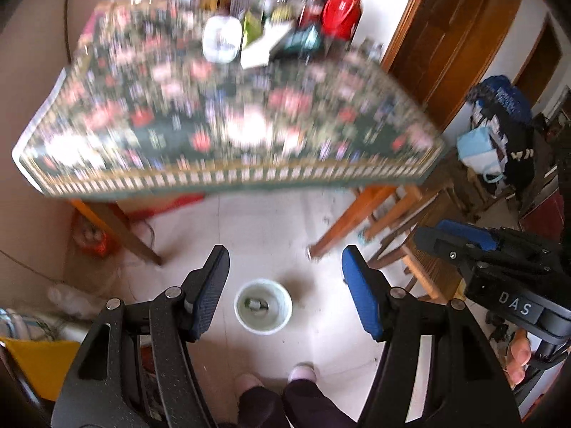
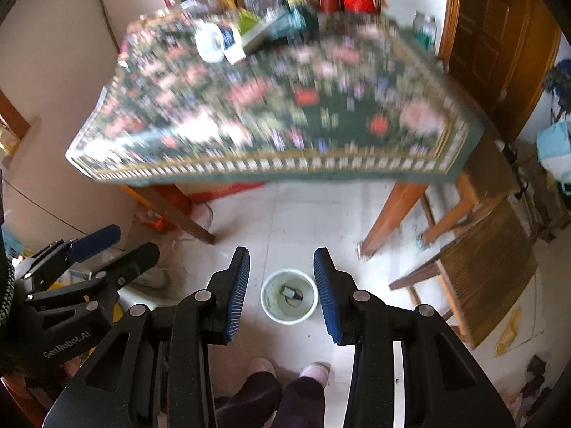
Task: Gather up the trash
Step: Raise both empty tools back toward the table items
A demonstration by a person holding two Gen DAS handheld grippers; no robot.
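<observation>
Both tools are held empty above the floor: the left tool stands wide apart, the right tool narrower but parted, nothing between the pads. Some trash is seen in the white bin on the floor. What remains on the cluttered table cannot be told through the blur.

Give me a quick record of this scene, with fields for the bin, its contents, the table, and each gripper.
bin: white bucket standing on the floor, in front of the person's feet
contents: a small piece of trash at the bottom, too small to identify
table: floral tablecloth, clutter crowded at the far end, near part bare
left gripper: open, nothing between the jaws
right gripper: open, narrower, nothing held
</observation>
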